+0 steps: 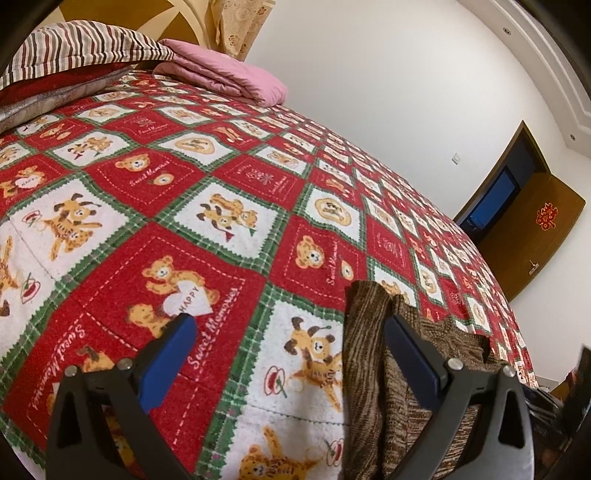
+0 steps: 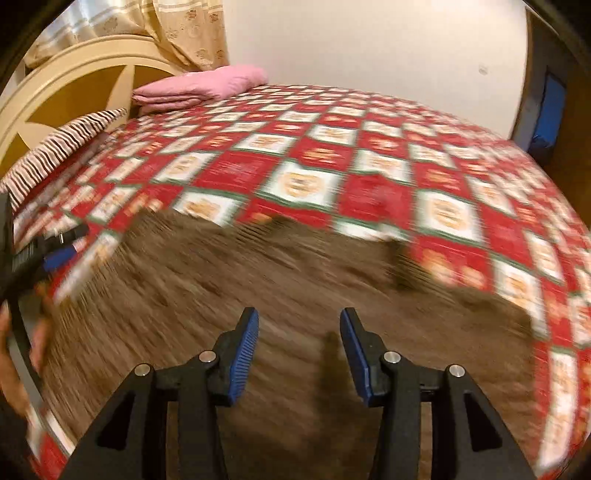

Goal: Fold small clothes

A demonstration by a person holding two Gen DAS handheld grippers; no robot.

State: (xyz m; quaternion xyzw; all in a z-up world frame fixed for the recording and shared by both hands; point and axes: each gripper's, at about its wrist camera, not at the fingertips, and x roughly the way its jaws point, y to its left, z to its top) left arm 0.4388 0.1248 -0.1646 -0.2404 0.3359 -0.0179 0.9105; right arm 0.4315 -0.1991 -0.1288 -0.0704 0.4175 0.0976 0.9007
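Left gripper [image 1: 290,345]: black arms, blue pads, jaws spread wide, nothing between them. Its right-hand pad [image 1: 413,363] sits over the left edge of the brown knitted garment [image 1: 373,369]; can't tell whether it touches. The left pad hangs above bare bedspread.

Right gripper [image 2: 299,338]: jaws moderately apart, nothing clamped. Brown garment [image 2: 258,280] lies directly under and ahead of both ribbed blue pads [image 2: 243,354], spreading left, right and far. This view is heavily motion-blurred, so contact can't be judged. Left gripper [image 2: 55,251] shows at the far left edge of that view, at the garment's left side, with part of a hand [image 2: 22,354] beneath it.

Surface: a bed covered by a red, white and green patchwork bedspread printed with teddy bears [image 1: 184,206], "Sweet Memories" lettering readable. At the far end, a folded pink blanket [image 1: 225,74] and a red-and-white striped pillow [image 1: 74,44] against a cream curved headboard [image 2: 74,70]. Beige patterned curtain [image 2: 177,26] behind. White walls; dark wooden door [image 1: 543,240] with a red ornament at far right.

Garment: brown mottled knit with striped, ribbed-looking texture, lying rumpled on the near part of the bed, its edges uneven and bunched at the far right side in the left wrist view.
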